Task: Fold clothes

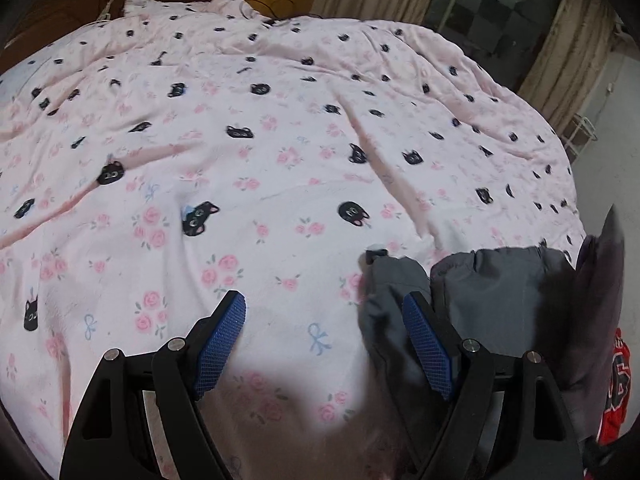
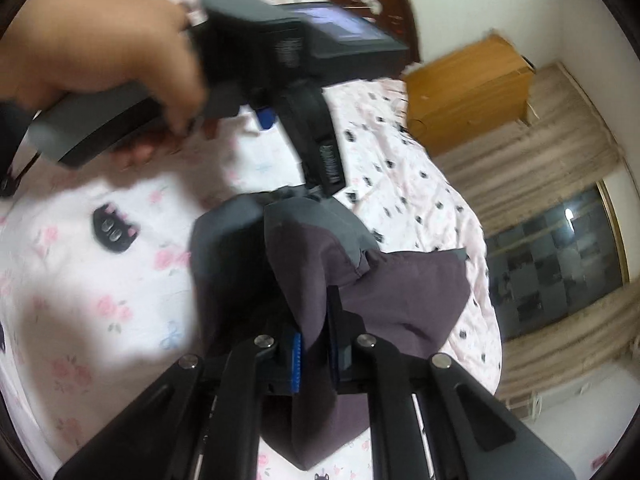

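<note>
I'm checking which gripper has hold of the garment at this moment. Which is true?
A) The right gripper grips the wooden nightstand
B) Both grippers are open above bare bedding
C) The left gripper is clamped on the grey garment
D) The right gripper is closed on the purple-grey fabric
D: in the right wrist view the right gripper pinches a fold of the purple-grey garment, while the left gripper stands open over the bedspread.
</note>
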